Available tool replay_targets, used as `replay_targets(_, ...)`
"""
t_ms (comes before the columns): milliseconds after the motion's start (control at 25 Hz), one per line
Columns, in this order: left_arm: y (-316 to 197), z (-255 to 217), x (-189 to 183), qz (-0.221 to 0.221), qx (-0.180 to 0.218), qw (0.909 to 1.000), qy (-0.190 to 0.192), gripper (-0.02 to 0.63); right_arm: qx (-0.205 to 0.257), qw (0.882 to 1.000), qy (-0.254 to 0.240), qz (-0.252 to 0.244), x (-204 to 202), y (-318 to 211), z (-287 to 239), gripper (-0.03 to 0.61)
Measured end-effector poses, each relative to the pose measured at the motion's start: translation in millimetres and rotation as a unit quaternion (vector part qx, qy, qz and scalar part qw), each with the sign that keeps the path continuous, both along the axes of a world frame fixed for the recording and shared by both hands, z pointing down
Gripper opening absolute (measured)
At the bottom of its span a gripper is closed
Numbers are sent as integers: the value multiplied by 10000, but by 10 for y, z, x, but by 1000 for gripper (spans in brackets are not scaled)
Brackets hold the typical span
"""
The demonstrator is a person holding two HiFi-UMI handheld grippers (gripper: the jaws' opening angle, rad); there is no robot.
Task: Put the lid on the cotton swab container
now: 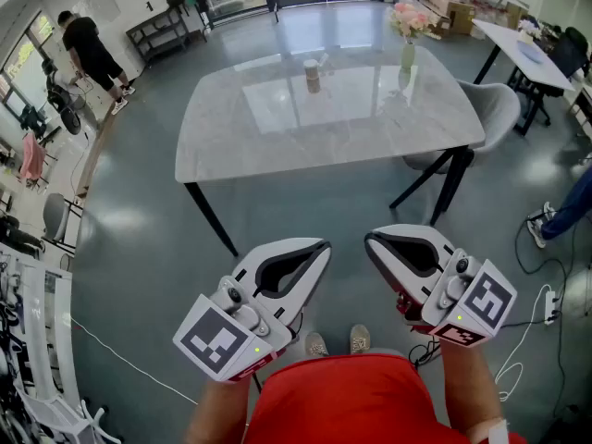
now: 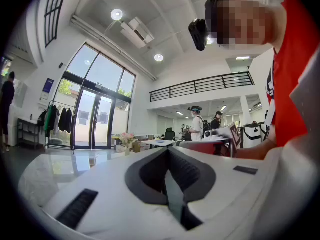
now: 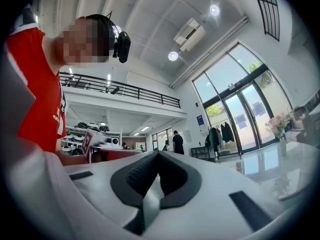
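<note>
On the grey marble table [image 1: 277, 146], near its far middle, stands the small cotton swab container [image 1: 313, 76]; I cannot make out its lid from here. My left gripper [image 1: 321, 248] is held low in front of my body, well short of the table, jaws shut and empty. My right gripper [image 1: 373, 241] hangs beside it, also shut with nothing in it. In the left gripper view the left gripper [image 2: 167, 151] points up at the room, jaws together. The right gripper view shows the right gripper [image 3: 158, 156] the same way.
A vase of pink flowers [image 1: 407, 35] stands at the table's far right. A grey chair [image 1: 495, 109] sits at the right end. A person [image 1: 88, 54] stands far left. A white desk [image 1: 523, 49] is at the back right. Cables [image 1: 532, 331] lie on the floor at right.
</note>
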State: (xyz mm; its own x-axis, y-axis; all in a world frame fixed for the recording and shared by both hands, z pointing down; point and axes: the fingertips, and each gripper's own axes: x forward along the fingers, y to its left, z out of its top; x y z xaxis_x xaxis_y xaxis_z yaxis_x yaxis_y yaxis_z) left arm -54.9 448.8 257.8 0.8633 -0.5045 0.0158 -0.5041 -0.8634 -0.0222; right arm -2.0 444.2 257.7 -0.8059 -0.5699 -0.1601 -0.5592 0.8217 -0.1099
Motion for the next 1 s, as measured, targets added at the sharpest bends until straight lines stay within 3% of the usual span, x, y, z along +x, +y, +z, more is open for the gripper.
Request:
replay_targets(200,-8,21,56,8,-210,9997,-86,18,-81,9999,-88,-62,49,-49,-21,5)
replay_targets(440,-116,-39,156,-44,-39,9999,89,18,-110,9996,-241,-119,155,-120,-3,5)
replay_targets(1000,-516,-102,319,-635,94,9979,75,18,-71,9989,-396,-248,614,-418,-75,5)
